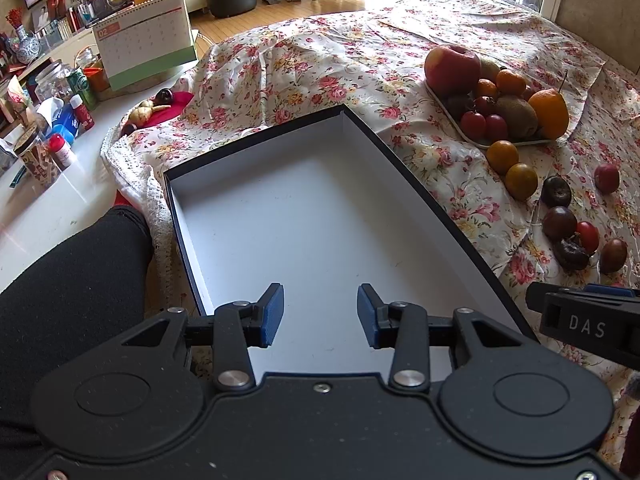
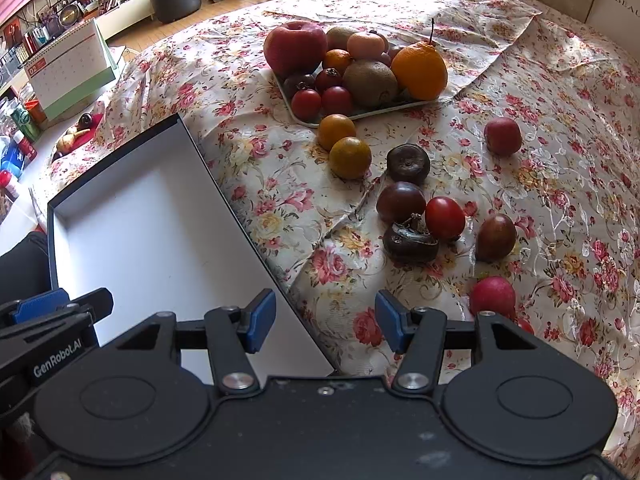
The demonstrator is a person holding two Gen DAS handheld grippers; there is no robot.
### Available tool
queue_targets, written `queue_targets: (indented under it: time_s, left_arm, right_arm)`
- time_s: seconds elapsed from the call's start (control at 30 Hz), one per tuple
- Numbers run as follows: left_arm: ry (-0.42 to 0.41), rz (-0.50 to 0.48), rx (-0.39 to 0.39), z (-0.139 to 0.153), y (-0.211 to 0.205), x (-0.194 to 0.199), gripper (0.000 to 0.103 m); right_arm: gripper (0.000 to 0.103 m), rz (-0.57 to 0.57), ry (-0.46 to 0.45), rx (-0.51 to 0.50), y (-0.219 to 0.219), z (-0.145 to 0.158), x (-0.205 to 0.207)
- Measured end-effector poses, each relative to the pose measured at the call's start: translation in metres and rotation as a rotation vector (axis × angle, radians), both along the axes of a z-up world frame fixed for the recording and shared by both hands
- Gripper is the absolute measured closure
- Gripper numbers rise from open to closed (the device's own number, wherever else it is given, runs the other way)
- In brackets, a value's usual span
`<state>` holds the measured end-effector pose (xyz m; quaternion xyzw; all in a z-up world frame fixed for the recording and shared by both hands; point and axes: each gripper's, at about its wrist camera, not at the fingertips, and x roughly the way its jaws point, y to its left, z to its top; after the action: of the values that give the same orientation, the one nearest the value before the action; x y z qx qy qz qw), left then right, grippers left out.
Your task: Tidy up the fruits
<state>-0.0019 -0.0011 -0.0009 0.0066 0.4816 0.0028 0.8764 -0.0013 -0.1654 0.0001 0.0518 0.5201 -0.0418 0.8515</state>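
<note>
An empty box (image 1: 304,216) with black walls and a white floor lies on the floral cloth; it also shows in the right wrist view (image 2: 132,220). My left gripper (image 1: 320,314) is open and empty above the box's near end. My right gripper (image 2: 325,324) is open and empty over the box's right edge. A tray (image 2: 308,122) holds an apple (image 2: 295,48), an orange (image 2: 420,70), a kiwi (image 2: 370,82) and small tomatoes. Two small oranges (image 2: 344,148), dark tomatoes (image 2: 400,202), a red tomato (image 2: 444,218) and red fruits (image 2: 502,136) lie loose on the cloth.
A desk calendar (image 1: 148,52) stands at the far left by jars and bottles (image 1: 60,92) on a white counter. A red cloth with small items (image 1: 160,108) lies beside the floral cloth's edge. A person's dark-clothed leg (image 1: 68,280) is left of the box.
</note>
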Motion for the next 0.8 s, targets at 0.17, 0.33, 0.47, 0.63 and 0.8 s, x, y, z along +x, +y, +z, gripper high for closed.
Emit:
queue_targets:
  time_s: [0.17,0.33,0.47,0.63,0.8]
  left_arm:
    - [0.0,0.0,0.001,-0.0001,-0.0001,0.0001,0.054]
    - [0.001,0.001,0.001,-0.0005,0.0003,0.0002,0.054]
    - [0.001,0.0,0.002,-0.0004,0.0002,0.0002,0.054]
    - [0.001,0.0,0.002,-0.0006,0.0002,0.0001,0.054]
    - [0.005,0.002,0.003,-0.003,0.0022,-0.0002,0.054]
  right_arm:
    - [0.045,0.001,0.0,-0.003,0.0002,-0.0004,0.0002]
    - [0.045,0.005,-0.002,-0.009,0.0007,-0.0005,0.0003]
    - [0.045,0.006,0.0,-0.01,0.0005,-0.002,0.0009]
    - [0.045,0.011,-0.001,-0.003,0.0004,-0.002,0.001]
    - [0.045,0.018,-0.007,-0.015,0.0013,-0.0016,0.0008]
